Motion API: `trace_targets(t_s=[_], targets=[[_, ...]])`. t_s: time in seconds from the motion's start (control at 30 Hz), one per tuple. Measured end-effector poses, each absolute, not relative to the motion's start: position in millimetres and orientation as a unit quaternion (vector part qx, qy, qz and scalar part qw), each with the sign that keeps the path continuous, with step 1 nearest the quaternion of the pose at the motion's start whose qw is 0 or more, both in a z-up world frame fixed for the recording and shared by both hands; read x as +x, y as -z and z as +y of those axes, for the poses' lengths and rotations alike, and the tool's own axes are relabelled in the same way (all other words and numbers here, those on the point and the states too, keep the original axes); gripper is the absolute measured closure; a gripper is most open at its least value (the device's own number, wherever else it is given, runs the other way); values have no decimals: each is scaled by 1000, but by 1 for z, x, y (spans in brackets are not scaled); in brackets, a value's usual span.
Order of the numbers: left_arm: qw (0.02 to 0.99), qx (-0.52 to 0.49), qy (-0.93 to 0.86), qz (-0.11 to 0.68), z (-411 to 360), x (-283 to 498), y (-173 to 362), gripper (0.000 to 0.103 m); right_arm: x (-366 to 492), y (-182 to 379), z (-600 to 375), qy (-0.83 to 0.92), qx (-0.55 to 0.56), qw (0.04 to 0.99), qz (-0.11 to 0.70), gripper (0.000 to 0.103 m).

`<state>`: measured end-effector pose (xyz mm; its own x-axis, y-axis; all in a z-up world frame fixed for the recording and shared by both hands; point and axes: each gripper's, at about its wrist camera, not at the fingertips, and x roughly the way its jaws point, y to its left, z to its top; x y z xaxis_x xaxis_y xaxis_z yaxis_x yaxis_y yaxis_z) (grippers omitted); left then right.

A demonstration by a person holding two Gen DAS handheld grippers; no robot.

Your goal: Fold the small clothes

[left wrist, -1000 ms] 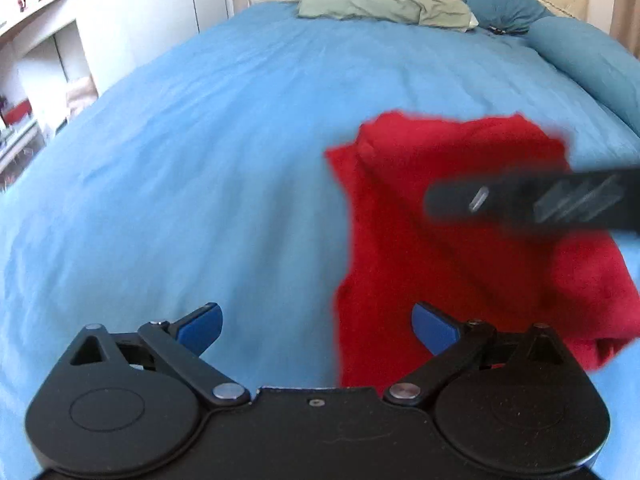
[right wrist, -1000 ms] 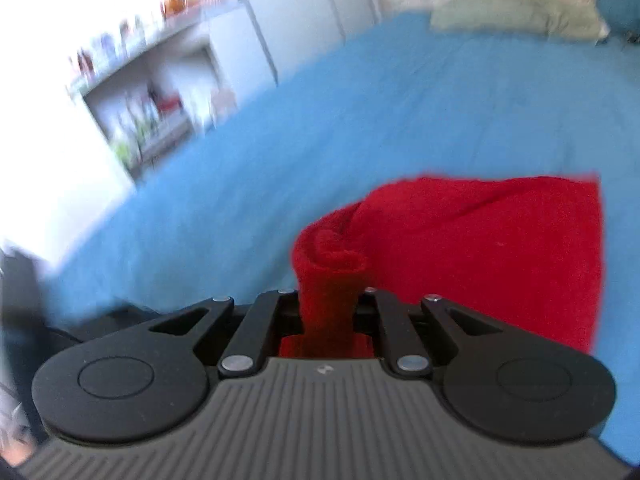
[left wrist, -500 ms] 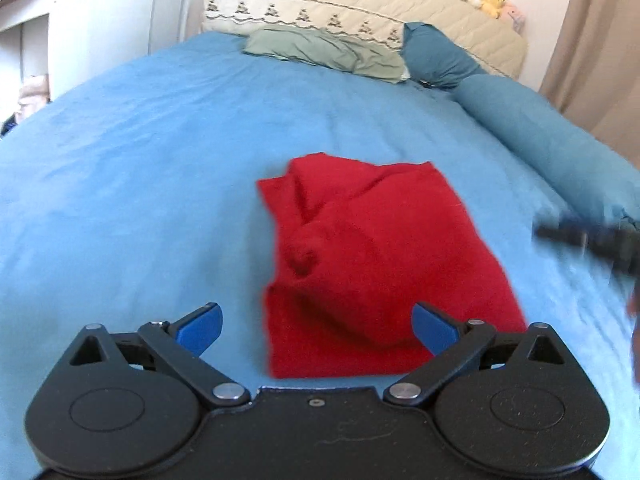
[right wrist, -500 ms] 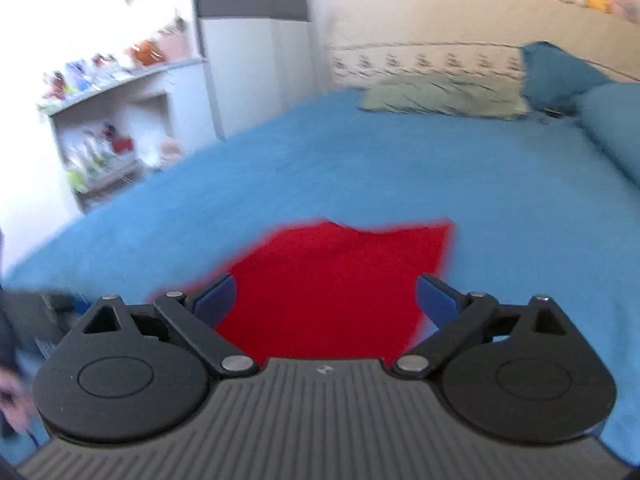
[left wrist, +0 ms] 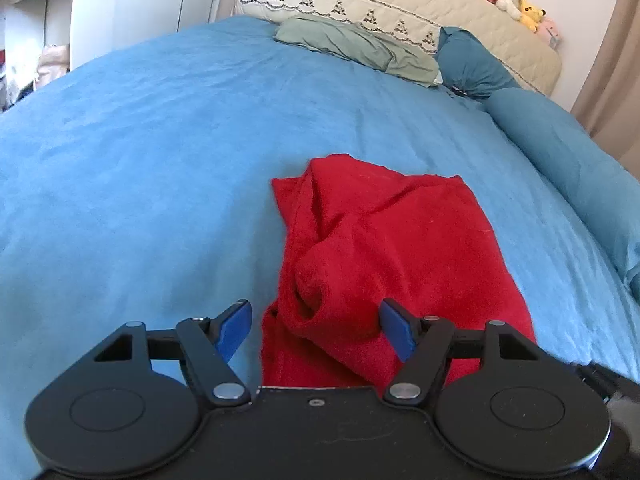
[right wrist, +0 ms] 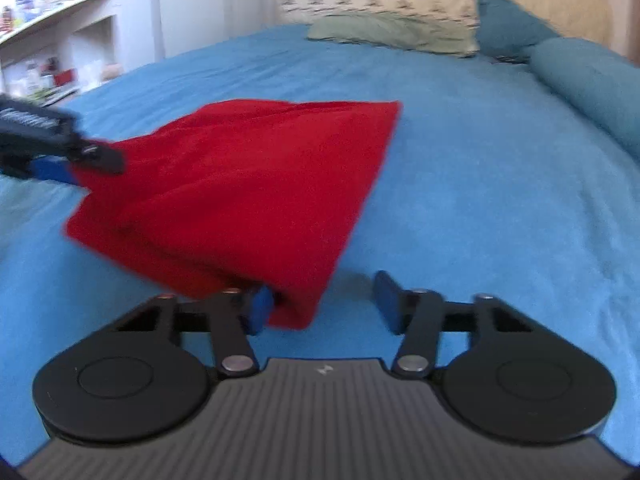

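A red garment (left wrist: pixel 392 256) lies crumpled and partly folded on the blue bed cover (left wrist: pixel 160 160). My left gripper (left wrist: pixel 316 328) sits at its near left edge, jaws closing. A rolled hump of the cloth lies between the blue pads, and the left pad still stands clear of it. In the right wrist view the red garment (right wrist: pixel 256 184) spreads ahead. My right gripper (right wrist: pixel 322 304) is at its near corner, jaws closing, with the corner against the left pad and the right pad apart from it. The left gripper (right wrist: pixel 60 148) shows blurred at the garment's far left side.
A green pillow (left wrist: pixel 356 48), dark teal pillows (left wrist: pixel 472 64) and a long teal bolster (left wrist: pixel 568 152) lie at the head of the bed under a quilted headboard (left wrist: pixel 400 4) with plush toys. White shelves (right wrist: pixel 60 40) stand to the left.
The right gripper let go of the fold it was pinching, opened wide, swung to the garment's near right corner and has narrowed again. The left gripper turned toward the garment and its jaws have narrowed.
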<state>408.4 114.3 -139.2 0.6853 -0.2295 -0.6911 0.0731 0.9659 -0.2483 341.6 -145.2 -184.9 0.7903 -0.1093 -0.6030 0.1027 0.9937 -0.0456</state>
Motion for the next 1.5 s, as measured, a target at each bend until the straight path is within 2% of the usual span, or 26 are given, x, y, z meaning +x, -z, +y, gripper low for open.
trace_targets(t_s=[0.1, 0.2, 0.4, 0.47, 0.6, 0.7, 0.73, 0.83, 0.9, 1.0, 1.13, 1.27, 1.4, 1.5], targets=[[913, -85, 74, 392, 112, 409, 143, 29, 328, 172, -156, 70, 26, 953, 292, 54], [909, -68, 58, 406, 110, 406, 154, 29, 318, 178, -172, 72, 46, 947, 311, 54], [903, -102, 54, 415, 120, 386, 168, 28, 322, 191, -210, 87, 180, 924, 326, 54], [902, -84, 49, 422, 118, 387, 172, 27, 322, 189, -208, 82, 161, 926, 330, 52], [903, -43, 45, 426, 108, 387, 174, 27, 320, 177, -193, 54, 77, 933, 348, 43], [899, -33, 54, 433, 108, 386, 162, 28, 313, 164, -193, 30, 56, 933, 354, 26], [901, -29, 58, 428, 110, 384, 155, 27, 309, 156, -195, 21, 50, 934, 353, 25], [916, -6, 61, 397, 117, 380, 124, 13, 306, 132, -205, -6, 48, 937, 346, 16], [922, 4, 69, 381, 122, 387, 103, 0, 316, 115, -211, -19, 58, 938, 342, 1], [920, -1, 88, 383, 129, 412, 82, 0, 343, 90, -223, -24, 95, 934, 343, 0], [889, -49, 130, 436, 139, 462, 90, 0, 391, 80, -235, -35, 161, 913, 372, 0], [870, -96, 147, 460, 135, 495, 115, 1, 436, 102, -240, -27, 195, 890, 412, 0], [851, -136, 151, 484, 132, 515, 143, 14, 456, 131, -239, -27, 215, 873, 436, 0], [849, -143, 138, 489, 131, 520, 156, 16, 462, 148, -237, -20, 217, 872, 438, 0]])
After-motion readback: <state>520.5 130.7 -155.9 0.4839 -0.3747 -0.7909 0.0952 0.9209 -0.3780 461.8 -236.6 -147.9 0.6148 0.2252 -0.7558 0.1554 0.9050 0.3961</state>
